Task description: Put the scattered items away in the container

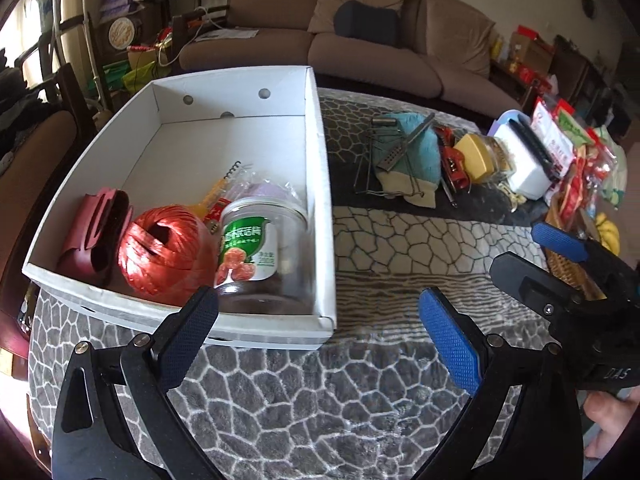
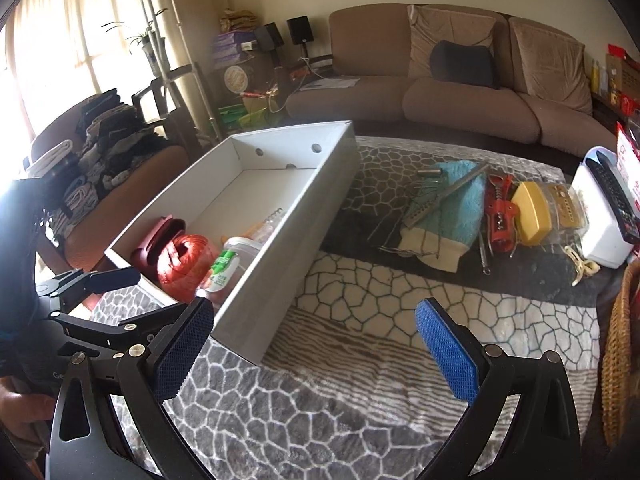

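White cardboard box (image 1: pixel 320 184) on the patterned blanket (image 1: pixel 360 400) covering the table, toward its left edge. At the box's near end, left to right: a dark red holder (image 1: pixel 96 232), a ball of red twine (image 1: pixel 164 248), and a clear plastic jar (image 1: pixel 264 248) with a green label, standing against the near right corner. Behind the jar lie a crinkled plastic packet (image 1: pixel 264 188) and a small spiral-bound item; the far half of the box floor is bare.

Still scattered on the blanket, well right of the box, in a row running toward the right edge: a wire rack (image 2: pixel 400 232), a teal mitt (image 2: pixel 452 208) with a metal grater (image 2: pixel 440 200) lying across it, a red corkscrew (image 2: pixel 500 216), a jar with a yellow lid (image 2: pixel 532 216), and a white container (image 2: pixel 600 232) bearing a remote. A wicker basket (image 2: pixel 616 344) sits at the right edge.

My left gripper (image 1: pixel 316 340) hangs just in front of the box's near wall, jaws spread wide with nothing between them. My right gripper (image 2: pixel 312 344) hangs over bare blanket beside the box's right wall, likewise wide and empty.
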`<action>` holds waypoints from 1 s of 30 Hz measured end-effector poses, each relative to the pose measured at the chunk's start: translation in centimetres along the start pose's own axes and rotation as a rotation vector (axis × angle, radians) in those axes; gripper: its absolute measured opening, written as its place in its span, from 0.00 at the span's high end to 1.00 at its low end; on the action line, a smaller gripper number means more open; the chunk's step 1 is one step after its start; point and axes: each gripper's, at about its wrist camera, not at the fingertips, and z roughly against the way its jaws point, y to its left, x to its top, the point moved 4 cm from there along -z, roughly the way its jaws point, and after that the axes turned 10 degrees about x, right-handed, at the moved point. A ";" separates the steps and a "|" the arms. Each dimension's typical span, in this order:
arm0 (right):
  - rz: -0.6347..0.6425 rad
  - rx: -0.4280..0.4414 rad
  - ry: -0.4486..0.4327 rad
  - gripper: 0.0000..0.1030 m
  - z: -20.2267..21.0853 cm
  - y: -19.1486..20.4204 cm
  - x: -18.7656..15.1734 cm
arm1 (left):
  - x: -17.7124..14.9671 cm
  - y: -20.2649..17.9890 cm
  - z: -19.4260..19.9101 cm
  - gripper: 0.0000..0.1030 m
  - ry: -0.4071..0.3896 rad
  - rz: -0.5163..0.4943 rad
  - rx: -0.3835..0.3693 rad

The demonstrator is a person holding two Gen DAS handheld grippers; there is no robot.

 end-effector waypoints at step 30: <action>-0.239 -0.327 0.089 0.00 -1.7 -17.9 -10.1 | -4.2 -12.2 -11.9 0.01 0.022 -0.096 0.030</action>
